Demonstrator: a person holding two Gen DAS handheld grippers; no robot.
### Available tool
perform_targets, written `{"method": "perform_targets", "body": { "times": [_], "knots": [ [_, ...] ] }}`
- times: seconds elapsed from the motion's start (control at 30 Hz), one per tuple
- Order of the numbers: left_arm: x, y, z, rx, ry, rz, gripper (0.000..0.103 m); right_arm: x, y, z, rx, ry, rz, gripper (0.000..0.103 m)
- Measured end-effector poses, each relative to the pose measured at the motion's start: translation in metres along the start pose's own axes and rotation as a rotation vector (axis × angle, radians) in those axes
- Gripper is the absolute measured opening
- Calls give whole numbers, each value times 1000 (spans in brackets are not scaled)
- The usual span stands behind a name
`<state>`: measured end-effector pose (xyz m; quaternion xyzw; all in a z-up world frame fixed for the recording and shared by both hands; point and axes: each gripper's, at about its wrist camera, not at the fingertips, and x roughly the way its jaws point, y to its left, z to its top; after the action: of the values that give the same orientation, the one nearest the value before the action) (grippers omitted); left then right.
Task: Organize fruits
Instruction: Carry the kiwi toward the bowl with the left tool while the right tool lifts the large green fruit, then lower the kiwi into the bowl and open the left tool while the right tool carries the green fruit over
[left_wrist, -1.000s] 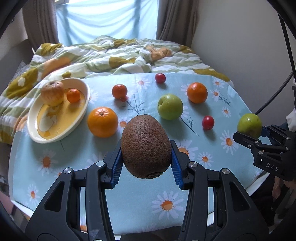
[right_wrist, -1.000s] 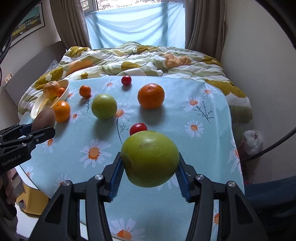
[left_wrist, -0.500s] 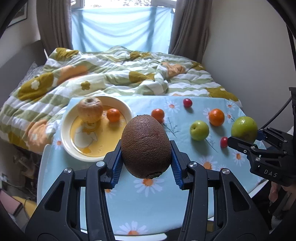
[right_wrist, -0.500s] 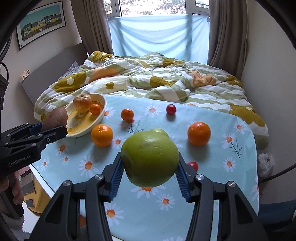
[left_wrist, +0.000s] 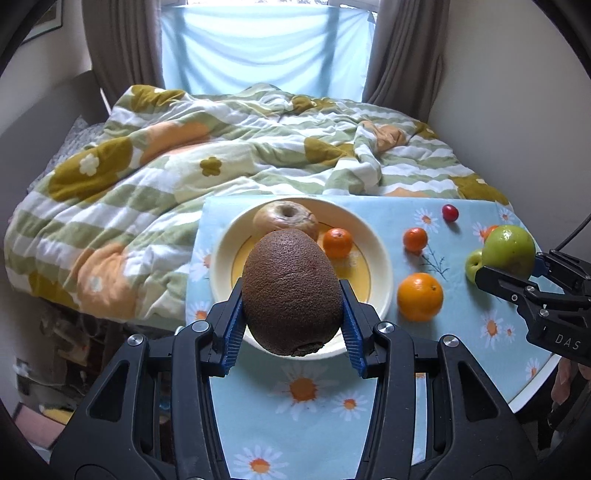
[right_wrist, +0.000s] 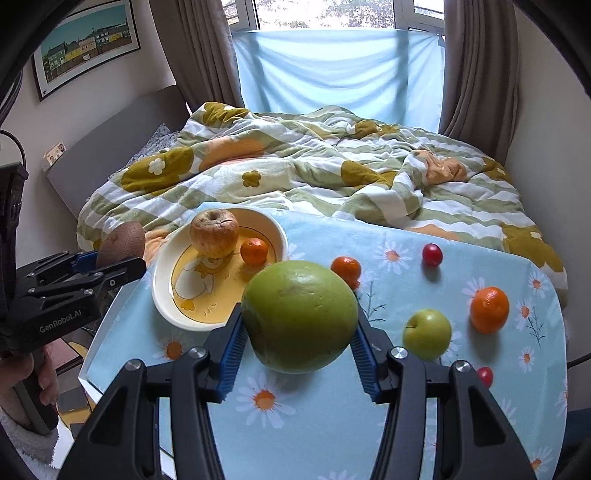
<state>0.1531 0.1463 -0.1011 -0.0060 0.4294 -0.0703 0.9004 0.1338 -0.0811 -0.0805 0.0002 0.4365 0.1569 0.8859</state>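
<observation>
My left gripper (left_wrist: 291, 332) is shut on a brown kiwi (left_wrist: 291, 291) and holds it above the near rim of the cream and yellow plate (left_wrist: 380, 266). The plate holds a wrinkled apple (left_wrist: 286, 218) and a small orange (left_wrist: 338, 242). My right gripper (right_wrist: 299, 350) is shut on a large green apple (right_wrist: 299, 315), held over the daisy cloth to the right of the plate (right_wrist: 162, 295). The right gripper also shows in the left wrist view (left_wrist: 517, 273), and the left gripper in the right wrist view (right_wrist: 110, 262).
On the cloth lie a large orange (left_wrist: 420, 296), a small orange (left_wrist: 415, 239), a green apple (right_wrist: 427, 334), another orange (right_wrist: 489, 309) and small red fruits (right_wrist: 431, 254). A rumpled bed quilt (left_wrist: 221, 155) lies behind the table. The table's edge (left_wrist: 532, 387) is near right.
Both grippers have moved left and back with their fruits. The kiwi now hangs over the plate's near rim, and the green apple sits nearer the plate.
</observation>
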Motion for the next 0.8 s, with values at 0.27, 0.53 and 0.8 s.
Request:
{"method": "perform_targets", "body": {
  "times": [0.27,0.53,0.8],
  "knots": [
    [42,37,10,37,40,-22,52,33,31,14,39,28,-7,49],
    [84,49,17,73,124,-29,52,55,40,17,77,59,-38,49],
    [102,45,14,117,179,-20,52,61,36,14,125,78,-77,49]
  ]
}}
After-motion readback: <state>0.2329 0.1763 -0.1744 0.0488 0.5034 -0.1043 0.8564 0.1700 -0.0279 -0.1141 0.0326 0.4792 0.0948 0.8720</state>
